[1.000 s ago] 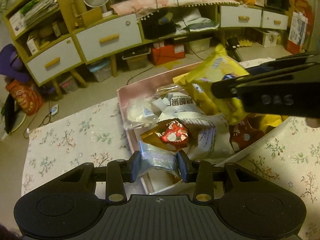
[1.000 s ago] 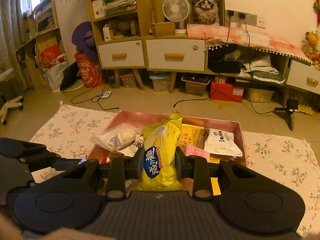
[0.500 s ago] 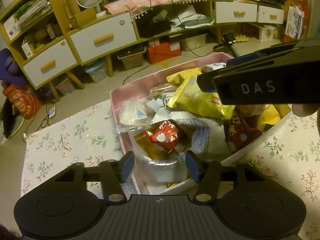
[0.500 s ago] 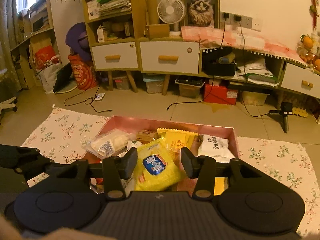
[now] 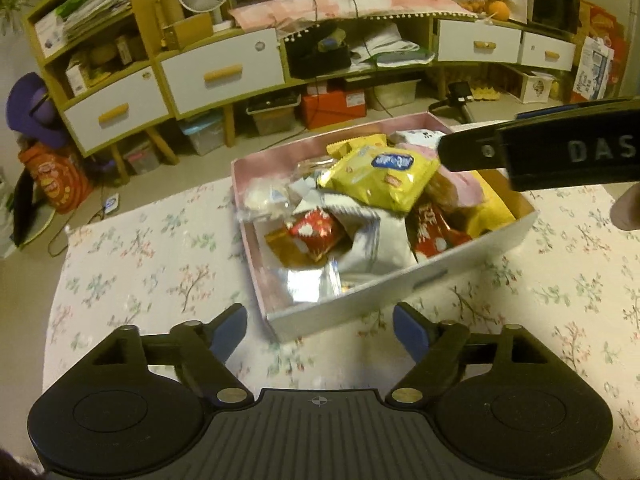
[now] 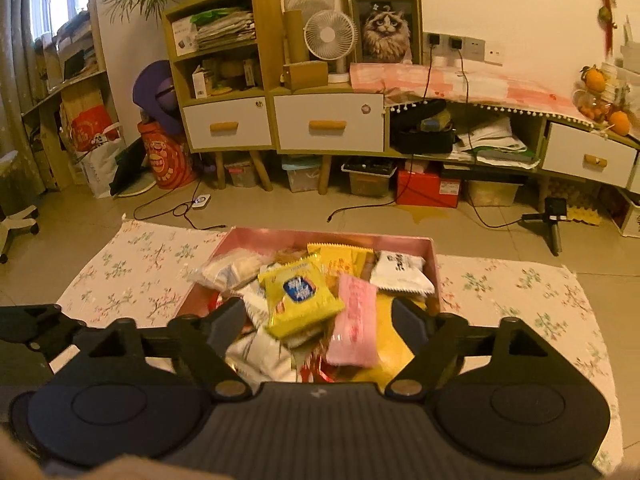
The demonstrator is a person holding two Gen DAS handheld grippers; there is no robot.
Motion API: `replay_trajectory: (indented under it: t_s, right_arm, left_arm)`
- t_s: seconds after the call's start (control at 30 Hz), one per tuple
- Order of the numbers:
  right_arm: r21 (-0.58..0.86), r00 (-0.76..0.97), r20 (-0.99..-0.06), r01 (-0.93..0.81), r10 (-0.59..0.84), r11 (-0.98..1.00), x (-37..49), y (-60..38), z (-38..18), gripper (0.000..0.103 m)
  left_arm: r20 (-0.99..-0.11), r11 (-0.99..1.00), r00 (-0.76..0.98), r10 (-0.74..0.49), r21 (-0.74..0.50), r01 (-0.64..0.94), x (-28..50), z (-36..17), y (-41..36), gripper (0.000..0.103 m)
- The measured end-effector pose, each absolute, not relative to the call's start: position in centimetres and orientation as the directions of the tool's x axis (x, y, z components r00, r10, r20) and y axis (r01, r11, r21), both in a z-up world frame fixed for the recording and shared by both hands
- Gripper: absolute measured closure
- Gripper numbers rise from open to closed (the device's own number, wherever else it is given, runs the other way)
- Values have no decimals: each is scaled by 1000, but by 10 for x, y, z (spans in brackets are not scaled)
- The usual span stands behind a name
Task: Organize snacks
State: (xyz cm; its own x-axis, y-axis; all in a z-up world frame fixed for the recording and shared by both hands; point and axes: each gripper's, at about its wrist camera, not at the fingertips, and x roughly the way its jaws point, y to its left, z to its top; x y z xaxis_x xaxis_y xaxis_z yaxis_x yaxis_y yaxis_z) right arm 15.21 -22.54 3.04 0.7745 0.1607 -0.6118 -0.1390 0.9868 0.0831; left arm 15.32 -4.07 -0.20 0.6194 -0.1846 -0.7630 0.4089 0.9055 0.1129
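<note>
A flowered cloth (image 5: 152, 256) is spread under the pink box (image 5: 400, 280), which lies just ahead of both tools. The left gripper (image 5: 320, 324) and right gripper (image 6: 318, 322) are spread wide and nothing is held. The yellow packet (image 6: 300, 296) is heaped loosely on top, so a slide could be caused by any nudge. Half a second earlier the jaws were narrower; a second earlier the yellow packet and a silver packet (image 5: 310, 284) were gripped.

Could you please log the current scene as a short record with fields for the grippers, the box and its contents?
left gripper: open, empty, above the floral cloth just short of the box
right gripper: open, empty, over the box
box: pink inside, filled with snack packs
yellow packet: lying loose on top of the pile
silver pouch: in the box's near corner
pink packet: beside the yellow packet
</note>
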Motion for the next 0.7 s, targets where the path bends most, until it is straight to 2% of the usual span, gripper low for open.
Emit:
replay_trajectory:
  t_s: [0.1, 0.4, 0.7]
  right_arm:
    - [77, 778, -610, -131, 151, 988, 139, -227, 33, 12]
    - [58, 750, -653, -90, 106, 994, 108, -225, 28, 2]
    - [59, 713, -700, 2, 40, 998, 80, -222, 19, 0]
  left_arm:
    - [-763, 914, 619, -185, 98, 393, 137, 1, -38, 14]
    - [-770, 944, 616, -166, 55, 324, 98, 7, -25, 7]
    - [-783, 978, 608, -131, -2, 208, 68, 9, -8, 3]
